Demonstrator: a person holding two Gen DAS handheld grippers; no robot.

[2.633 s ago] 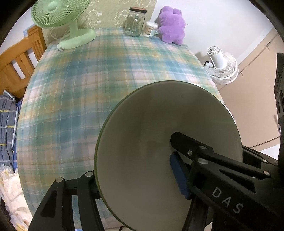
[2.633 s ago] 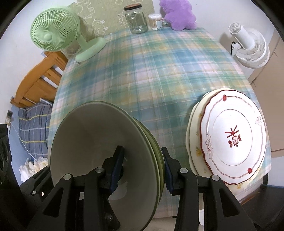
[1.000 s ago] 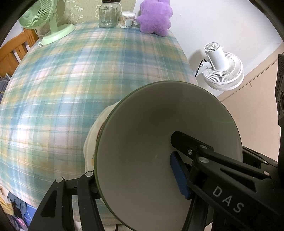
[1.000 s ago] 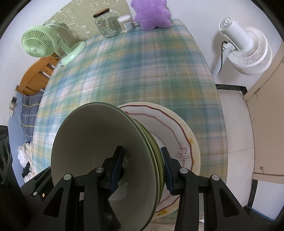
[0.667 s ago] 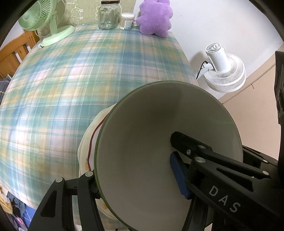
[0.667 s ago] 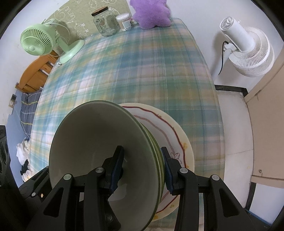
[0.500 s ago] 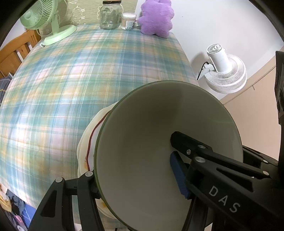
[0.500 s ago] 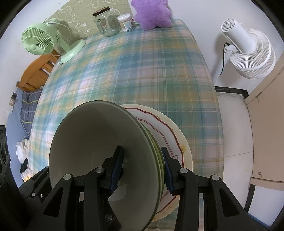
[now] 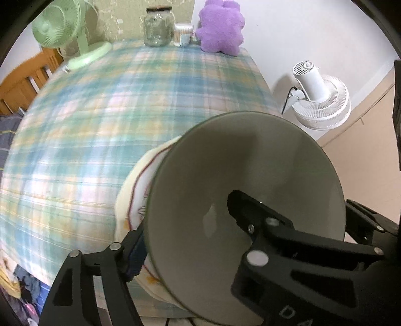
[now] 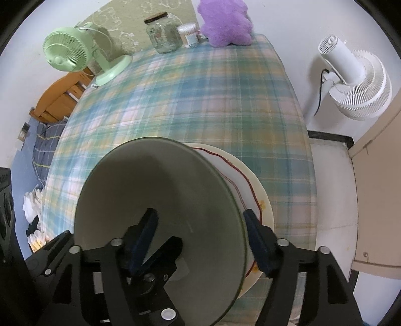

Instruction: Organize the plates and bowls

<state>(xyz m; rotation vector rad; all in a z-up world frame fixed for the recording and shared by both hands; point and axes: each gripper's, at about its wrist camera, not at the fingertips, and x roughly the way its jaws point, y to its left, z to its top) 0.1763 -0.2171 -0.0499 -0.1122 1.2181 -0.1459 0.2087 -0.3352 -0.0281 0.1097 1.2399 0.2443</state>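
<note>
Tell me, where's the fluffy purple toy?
The purple toy sits at the table's far edge, top of both views, right of the small white-lidded jar and the glass jar.

one pale green bowl (image 9: pixel 240 190) sits on a stack of plates (image 9: pixel 135 200) near the table's (image 9: pixel 100 125) front right edge; at least two plates show, a cream one under a white one with a red line, and more cannot be told. along the far edge stand one green desk fan (image 10: pixel 67 52), one glass jar (image 10: pixel 164 35), one small container of cotton swabs (image 10: pixel 188 32) and one purple plush toy (image 10: pixel 225 22). off the table there are one white floor fan (image 10: pixel 356 82) and one wooden chair (image 10: pixel 60 97), and two grippers, the left gripper (image 9: pixel 185 230) and the right gripper (image 10: pixel 200 225), are in view.
</note>
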